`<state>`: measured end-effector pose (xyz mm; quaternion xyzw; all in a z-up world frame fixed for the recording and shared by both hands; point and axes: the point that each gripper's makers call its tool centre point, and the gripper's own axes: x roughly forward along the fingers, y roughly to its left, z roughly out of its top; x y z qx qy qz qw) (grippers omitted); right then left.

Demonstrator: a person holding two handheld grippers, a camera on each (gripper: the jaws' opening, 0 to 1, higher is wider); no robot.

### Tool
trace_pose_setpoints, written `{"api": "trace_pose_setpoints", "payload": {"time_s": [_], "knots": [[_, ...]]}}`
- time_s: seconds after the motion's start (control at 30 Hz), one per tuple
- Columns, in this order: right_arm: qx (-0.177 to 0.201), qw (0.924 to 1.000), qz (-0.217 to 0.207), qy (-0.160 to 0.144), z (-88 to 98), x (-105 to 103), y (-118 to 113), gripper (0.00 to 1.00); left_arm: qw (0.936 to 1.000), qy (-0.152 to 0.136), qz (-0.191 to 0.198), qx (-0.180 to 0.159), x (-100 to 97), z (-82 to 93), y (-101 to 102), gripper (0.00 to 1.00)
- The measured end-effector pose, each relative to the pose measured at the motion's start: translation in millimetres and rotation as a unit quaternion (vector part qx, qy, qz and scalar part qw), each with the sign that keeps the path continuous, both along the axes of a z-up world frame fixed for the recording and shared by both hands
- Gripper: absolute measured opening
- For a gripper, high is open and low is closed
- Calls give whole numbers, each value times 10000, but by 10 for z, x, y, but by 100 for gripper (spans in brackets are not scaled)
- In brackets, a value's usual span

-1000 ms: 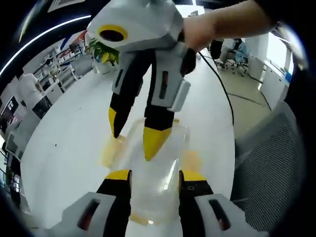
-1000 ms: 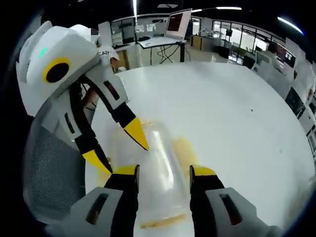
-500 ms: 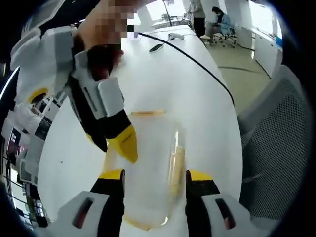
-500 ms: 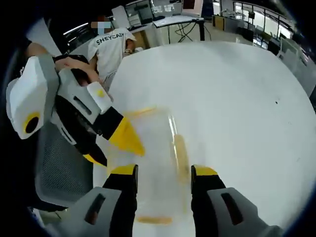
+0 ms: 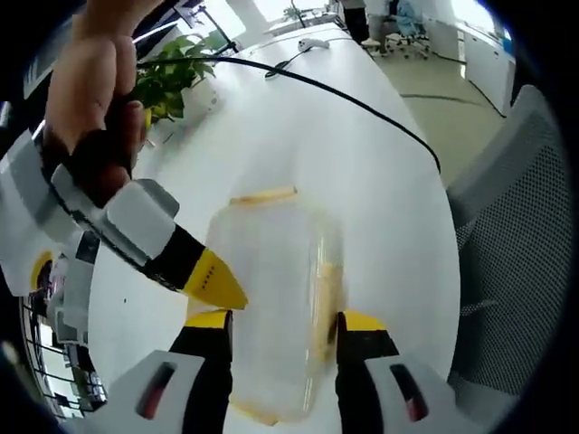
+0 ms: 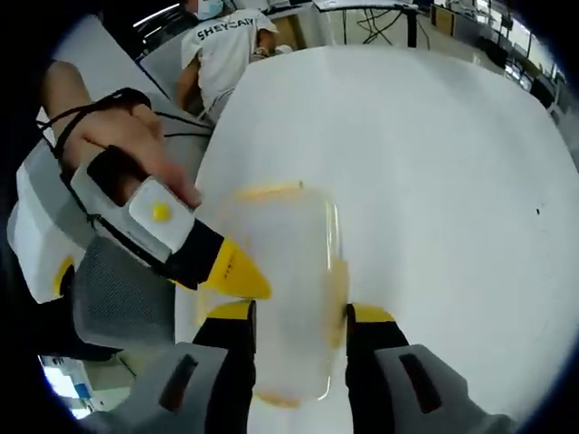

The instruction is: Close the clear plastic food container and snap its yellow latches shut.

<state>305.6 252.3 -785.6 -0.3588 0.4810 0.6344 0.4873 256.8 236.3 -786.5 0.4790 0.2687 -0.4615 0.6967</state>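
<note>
The clear plastic container [image 5: 271,289] lies on the white table [image 5: 298,127] with its lid down. Yellow latches show at its far end [image 5: 262,193] and right side [image 5: 327,287]. My left gripper [image 5: 282,321] is open, its jaws standing on either side of the container's near end. The right gripper [image 5: 213,282], held by a hand [image 5: 90,99], comes in from the left with a yellow tip at the container's left edge. In the right gripper view, the container [image 6: 288,280] lies between the open jaws of my right gripper [image 6: 300,314], and the left gripper [image 6: 237,274] touches its left edge.
A potted plant [image 5: 167,81] and a black cable [image 5: 362,90] lie on the far part of the table. A grey mesh chair [image 5: 516,262] stands at the table's right edge. A person in a white T-shirt [image 6: 231,45] sits beyond the table [image 6: 434,163].
Both views have swung round the container. Each gripper has come down from above the lid to the container's left edge. Both stay open.
</note>
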Motion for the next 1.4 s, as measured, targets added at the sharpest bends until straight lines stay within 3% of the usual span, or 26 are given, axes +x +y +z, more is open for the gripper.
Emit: {"api": "trace_pose_setpoints", "payload": {"time_s": [0.17,0.23,0.27,0.4,0.47,1.1,1.2,1.23,1.3,1.33,1.4], "knots": [[-183,9998,22,-3,-4,-3,-8,33,10000,16,20,50,12,-2,5,39],[-200,9998,-14,42,-11,4,-13,33,10000,25,20,81,14,0,5,39],[-148,9997,4,211,-13,-66,-3,31,10000,14,4,88,13,-1,-8,39],[-176,9995,0,254,-40,-24,-42,31,9997,-145,-58,181,11,-23,-9,38],[-183,9993,-106,307,-38,-20,-41,31,9998,-126,94,78,1,-41,-9,35],[-242,9993,-118,263,-10,3,-7,34,9997,-121,-55,199,38,-4,16,37],[-139,9992,-264,259,17,9,-23,34,9997,112,-174,146,30,32,15,37],[187,9997,-161,81,39,31,26,33,9992,353,-166,26,12,38,5,38],[510,9981,-251,-246,84,93,15,30,9967,749,-324,8,-68,39,5,45],[615,9968,-288,-417,117,116,-12,26,9958,814,-418,41,-85,39,12,50],[884,9925,-448,-721,181,175,-40,35,9958,912,-79,94,-90,22,62,63]]}}
